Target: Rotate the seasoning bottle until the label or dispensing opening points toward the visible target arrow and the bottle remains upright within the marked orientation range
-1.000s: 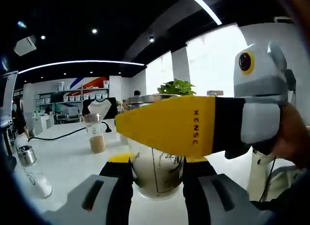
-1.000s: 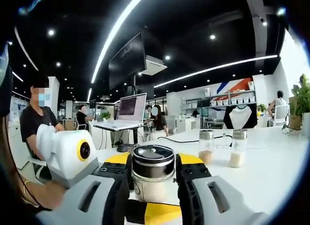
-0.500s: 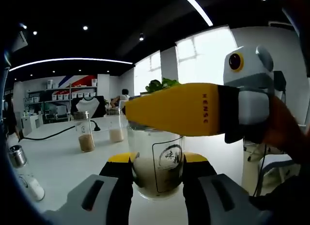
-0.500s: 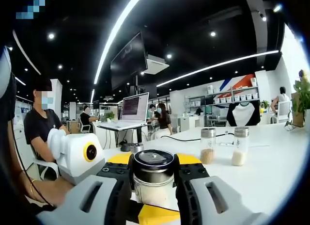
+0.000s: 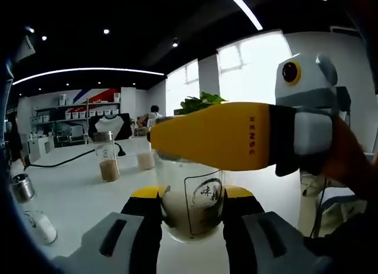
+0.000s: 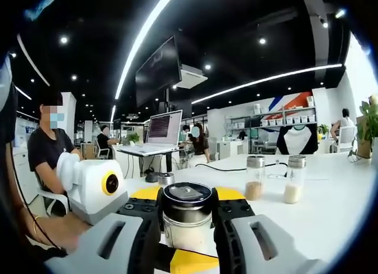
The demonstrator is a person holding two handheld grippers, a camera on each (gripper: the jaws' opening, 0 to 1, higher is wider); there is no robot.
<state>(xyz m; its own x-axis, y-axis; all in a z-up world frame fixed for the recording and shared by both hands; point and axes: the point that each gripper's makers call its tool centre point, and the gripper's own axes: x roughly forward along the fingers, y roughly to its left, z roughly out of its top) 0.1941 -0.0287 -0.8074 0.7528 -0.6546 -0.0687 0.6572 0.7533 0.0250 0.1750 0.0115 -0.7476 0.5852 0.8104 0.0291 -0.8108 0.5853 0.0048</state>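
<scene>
Here, bottle: the seasoning bottle [image 5: 189,204] stands upright on the white table [image 5: 77,197], a clear glass jar with pale powder in its lower part; a round printed label faces the left gripper view.
Cap: in the right gripper view the bottle [image 6: 187,224] shows its dark metal cap, level, with pale contents below it.
Left gripper: the left gripper [image 5: 190,197] has its 2 black jaws pressed against the lower glass body, 1 on each side, clamped on the bottle; its white body [image 6: 94,188] shows at the left of the right gripper view, held by a hand.
Right gripper: the right gripper [image 6: 186,209] closes its 2 jaws on the bottle just under the cap; in the left gripper view its yellow jaw [image 5: 215,135] crosses the top of the bottle from the right, with a hand [image 5: 351,168] behind its grey body.
Other jars: 2 more jars [image 6: 254,178] stand near each other farther back on the table, 1 with brown contents and 1 with pale; another jar [image 5: 23,188] with a metal cap sits at the left edge of the left gripper view.
Cable: a black cable [image 5: 56,162] runs across the table behind them.
Plant: green leaves [image 5: 201,103] rise behind the bottle.
Room: a laptop [image 6: 162,129] sits on a far desk, and people sit at the left.
</scene>
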